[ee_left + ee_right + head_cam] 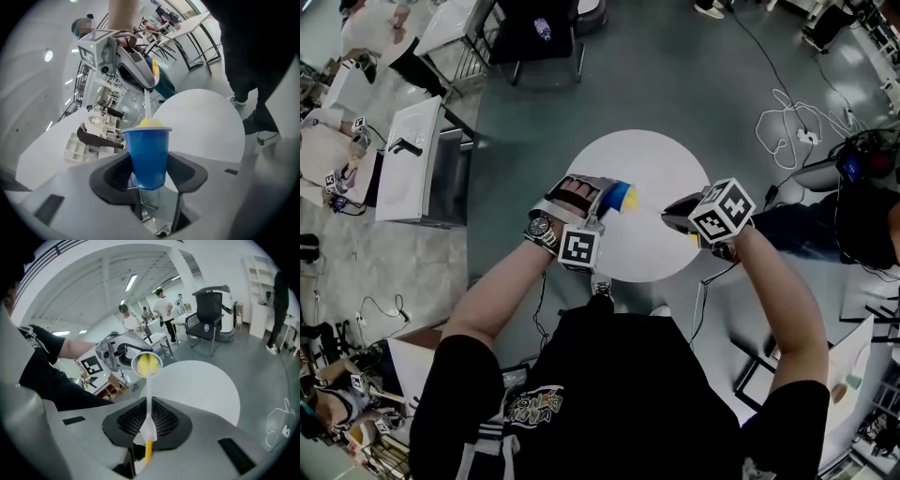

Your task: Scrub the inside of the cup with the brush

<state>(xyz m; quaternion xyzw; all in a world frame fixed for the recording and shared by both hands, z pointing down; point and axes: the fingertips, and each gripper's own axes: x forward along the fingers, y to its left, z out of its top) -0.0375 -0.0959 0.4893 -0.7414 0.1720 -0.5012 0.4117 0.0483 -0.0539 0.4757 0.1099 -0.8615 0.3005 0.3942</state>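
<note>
As your left gripper (151, 169) hugs the cup (148, 147), the brush (149, 399) is inside.
Your right gripper (147, 427) pinches the brush handle tight.

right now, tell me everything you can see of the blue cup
The blue cup is a plain, tapered, plastic-looking tumbler with a rolled rim. The left tongs clamp its lower body between dark pads, holding it over the round white table, tipped on its side with the mouth toward the right tongs. The yellow head of the brush sits inside its mouth; nothing else touches it.
</note>
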